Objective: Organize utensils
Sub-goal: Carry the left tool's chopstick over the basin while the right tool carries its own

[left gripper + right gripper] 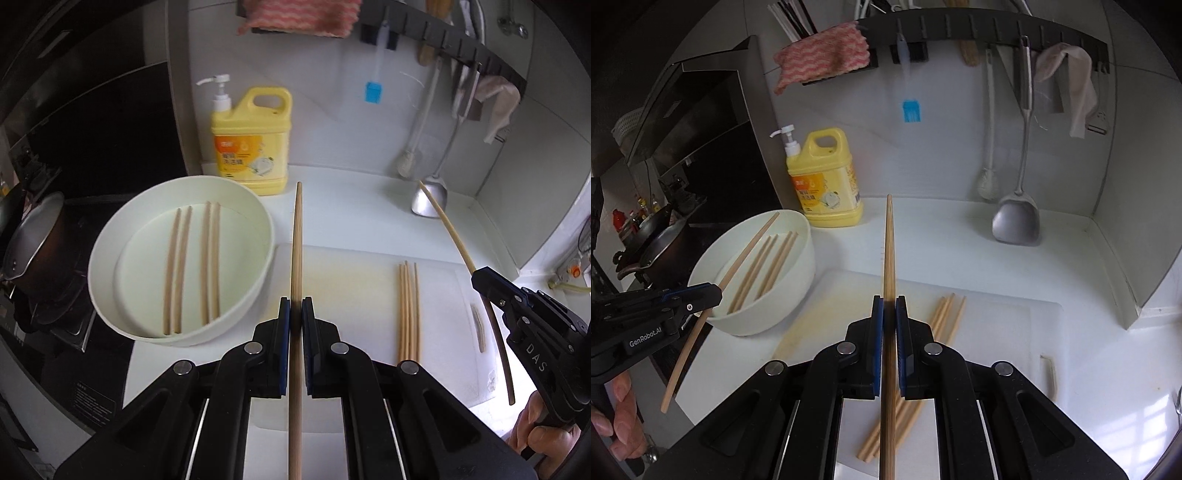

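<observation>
1. Gripping one bamboo chopstick [296, 236] between its blue pads, the left gripper [296, 314] is clamped narrow on it; the stick runs straight out along the fingers, its tip over the near edge of the white counter [351, 206].
2. The right gripper [889, 314] is likewise pinched tight on a second chopstick [889, 243], held the same way, lifted clear above the white cutting board [997, 332].
3. From the left wrist view the right gripper appears at the right of the board, its chopstick crossing in front of the metal spatula [430, 199].
4. A loose bundle of chopsticks [408, 314] lies flat on the cutting board, side by side and touching.
5. Four more chopsticks [194, 266] lie in two pairs inside the white round basin [110, 236], which sits just left of the board.
6. A yellow dish-soap jug [251, 144] with a white pump stands just behind the basin, against the wall.
7. Above the counter a black wall rail [979, 31] carries a pink-and-white cloth [823, 55], a blue silicone brush [911, 110], a white bottle brush [988, 181], the spatula and a pale rag [1067, 74].
8. Left of the basin a dark pan [33, 236] sits on the stove.
9. The person's fingers [624, 406] wrap the left gripper's handle.
</observation>
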Demonstrator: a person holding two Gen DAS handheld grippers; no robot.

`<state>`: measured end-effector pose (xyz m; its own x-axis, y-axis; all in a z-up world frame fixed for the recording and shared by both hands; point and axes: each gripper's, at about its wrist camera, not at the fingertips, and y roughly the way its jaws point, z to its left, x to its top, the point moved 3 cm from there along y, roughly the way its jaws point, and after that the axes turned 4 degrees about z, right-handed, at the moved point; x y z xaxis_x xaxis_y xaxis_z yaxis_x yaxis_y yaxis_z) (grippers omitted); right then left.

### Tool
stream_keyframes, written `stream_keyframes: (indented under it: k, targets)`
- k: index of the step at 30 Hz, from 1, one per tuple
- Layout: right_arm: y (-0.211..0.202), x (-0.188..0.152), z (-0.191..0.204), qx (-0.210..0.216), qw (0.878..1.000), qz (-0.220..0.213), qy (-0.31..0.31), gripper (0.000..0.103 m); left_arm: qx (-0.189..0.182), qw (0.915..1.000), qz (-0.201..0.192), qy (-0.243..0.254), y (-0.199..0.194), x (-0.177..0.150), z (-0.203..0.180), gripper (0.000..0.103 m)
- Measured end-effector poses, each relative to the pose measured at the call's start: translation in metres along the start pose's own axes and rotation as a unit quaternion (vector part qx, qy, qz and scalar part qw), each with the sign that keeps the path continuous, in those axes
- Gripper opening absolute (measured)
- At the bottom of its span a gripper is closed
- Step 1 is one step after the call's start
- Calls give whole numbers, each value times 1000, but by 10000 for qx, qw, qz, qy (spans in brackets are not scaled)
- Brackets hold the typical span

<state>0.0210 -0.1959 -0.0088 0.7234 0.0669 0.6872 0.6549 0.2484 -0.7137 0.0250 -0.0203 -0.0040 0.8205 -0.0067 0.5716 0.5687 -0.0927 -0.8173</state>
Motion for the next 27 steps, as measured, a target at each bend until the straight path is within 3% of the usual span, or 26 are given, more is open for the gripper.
stream_keyframes:
  k: [7, 14, 27]
  targets:
    - [47, 35, 73, 171, 9998, 48, -5, 6, 266, 9995, -115, -108, -1, 28, 88, 7]
    - [101, 50, 136, 387, 9983, 384, 186, 6, 177, 9997, 49, -141, 31, 44, 153, 7]
    - [176, 67, 181, 614, 9931, 1000, -18, 6, 81, 9978, 410, -509, 87, 52, 200, 7]
